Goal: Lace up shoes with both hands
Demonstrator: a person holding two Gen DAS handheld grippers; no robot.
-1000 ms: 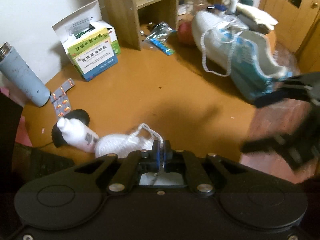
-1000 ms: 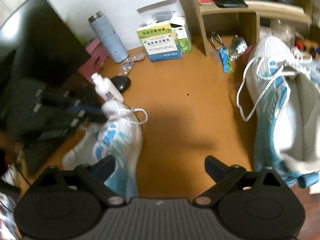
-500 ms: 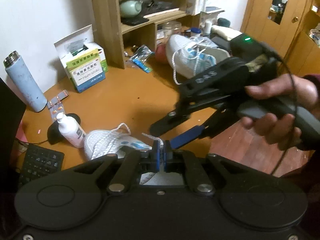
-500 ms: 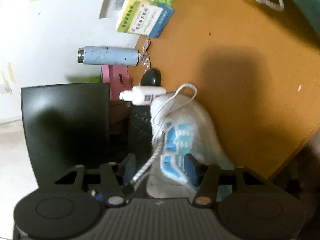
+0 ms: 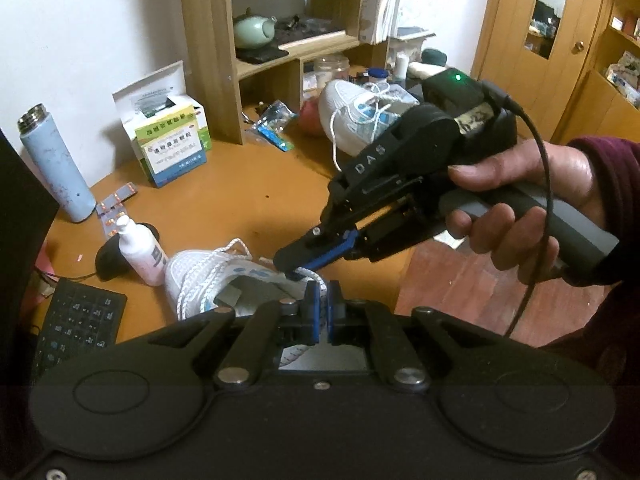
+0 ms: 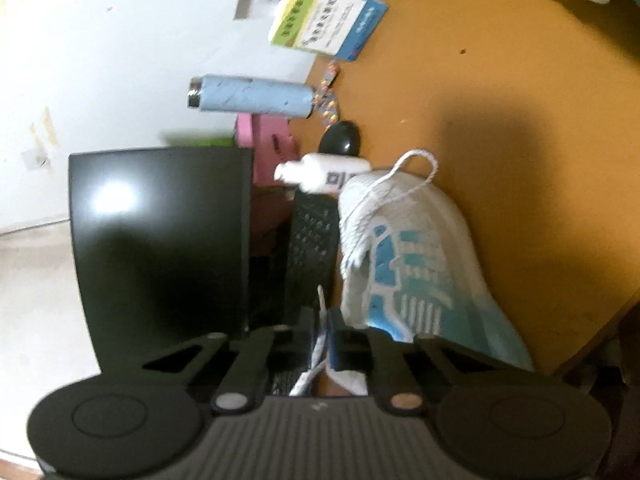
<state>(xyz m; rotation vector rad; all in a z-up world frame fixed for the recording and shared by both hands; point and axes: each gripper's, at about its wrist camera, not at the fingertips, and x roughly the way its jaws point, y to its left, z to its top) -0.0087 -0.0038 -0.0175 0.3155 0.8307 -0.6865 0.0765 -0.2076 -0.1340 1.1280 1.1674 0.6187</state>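
Note:
A white and blue shoe (image 5: 200, 276) (image 6: 412, 256) lies at the near edge of the orange table (image 5: 248, 184). Its white lace (image 5: 316, 276) runs up into my left gripper (image 5: 322, 304), which is shut on it between the blue pads. My right gripper (image 5: 296, 272) (image 6: 323, 328), held by a hand (image 5: 520, 208), reaches in from the right. Its jaws are closing to shut, and the pads press the same lace (image 6: 320, 344) just above the left gripper. A lace loop (image 6: 416, 160) lies over the toe. A second shoe (image 5: 352, 112) stands at the back.
A blue flask (image 5: 54, 164), medicine boxes (image 5: 172, 144), blister packs (image 5: 114, 210), a white bottle (image 5: 140, 248) and a black mouse (image 5: 108, 256) crowd the table's left. A keyboard (image 5: 76, 328) and a dark monitor (image 6: 160, 240) sit near the shoe. A wooden shelf (image 5: 208, 52) stands behind.
The right gripper rolled onto its side, came in from the right and closed on the lace just above the left gripper. The left gripper drew back and up, still holding the lace.

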